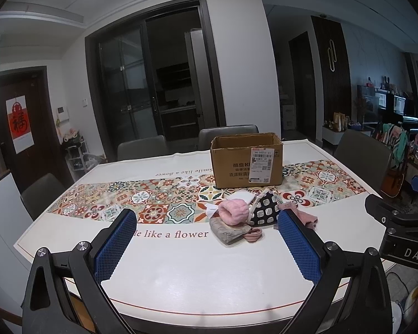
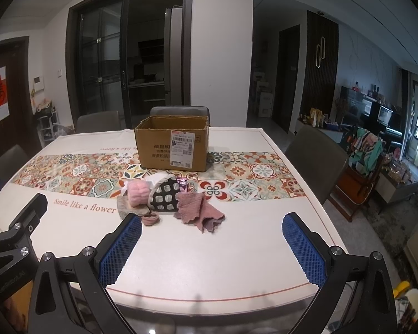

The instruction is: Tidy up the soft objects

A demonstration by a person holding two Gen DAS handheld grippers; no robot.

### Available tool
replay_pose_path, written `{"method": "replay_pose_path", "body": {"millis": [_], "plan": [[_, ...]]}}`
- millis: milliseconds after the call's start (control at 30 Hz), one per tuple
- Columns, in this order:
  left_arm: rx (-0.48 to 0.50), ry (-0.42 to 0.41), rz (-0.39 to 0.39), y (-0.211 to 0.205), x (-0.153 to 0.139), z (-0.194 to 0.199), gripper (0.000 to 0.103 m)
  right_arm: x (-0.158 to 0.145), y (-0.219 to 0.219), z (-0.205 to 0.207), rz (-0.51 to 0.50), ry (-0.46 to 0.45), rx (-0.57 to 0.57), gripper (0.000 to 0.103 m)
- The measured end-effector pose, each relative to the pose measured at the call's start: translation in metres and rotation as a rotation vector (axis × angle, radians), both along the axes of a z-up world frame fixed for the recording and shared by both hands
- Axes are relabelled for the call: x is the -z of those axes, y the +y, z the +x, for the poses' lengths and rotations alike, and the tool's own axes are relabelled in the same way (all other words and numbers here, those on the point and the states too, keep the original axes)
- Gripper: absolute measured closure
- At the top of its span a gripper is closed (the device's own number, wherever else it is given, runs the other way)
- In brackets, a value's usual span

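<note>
Judging from the untouched pile of soft items (image 2: pixel 164 199) before the cardboard box (image 2: pixel 172 146), nothing is sorted; both hand-held grippers, left hand-held gripper (image 1: pixel 207 246) and right hand-held gripper (image 2: pixel 213 247), gape empty.

Tabletop (image 2: pixel 237 250) cloth is showing "Smile like a flower" (image 2: pixel 85 205) in red script along the near side, and the same line is running upside down on the far side (image 1: pixel 181 173). Cardboard box (image 1: pixel 231 167) is carrying printed Chinese characters, too blurred to read, plus a white shipping label (image 1: pixel 262 164) with barcodes and unreadable numbers. Red poster (image 1: pixel 20 123) on the door is displaying the character "福". The other tool's body (image 1: pixel 404 239) is showing "DAS", cut off at the frame edge.
</note>
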State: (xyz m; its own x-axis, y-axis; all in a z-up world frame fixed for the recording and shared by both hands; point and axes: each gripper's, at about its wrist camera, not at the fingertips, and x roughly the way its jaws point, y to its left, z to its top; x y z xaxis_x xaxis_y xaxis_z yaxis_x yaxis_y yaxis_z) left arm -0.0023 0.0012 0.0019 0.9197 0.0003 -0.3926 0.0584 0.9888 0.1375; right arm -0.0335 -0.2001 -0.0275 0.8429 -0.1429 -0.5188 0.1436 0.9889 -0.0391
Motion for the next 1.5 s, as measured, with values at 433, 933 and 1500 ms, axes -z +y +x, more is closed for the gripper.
{"method": "replay_pose_path", "body": {"millis": [433, 933, 1500], "plan": [[-0.001, 0.0, 0.0, -0.0004, 0.0005, 0.0, 0.0, -0.0005, 0.0004, 0.0002, 0.002, -0.001, 0.003, 0.0], [-0.002, 0.001, 0.006, -0.0032, 0.0005, -0.0018, 0.0, 0.0004, -0.0021, 0.0003, 0.005, 0.0, 0.0, 0.0], [0.0, 0.003, 0.008, -0.0039, 0.0004, -0.0023, 0.0, 0.0011, -0.0032, 0.0012, 0.007, 0.003, 0.0, 0.0]]}}
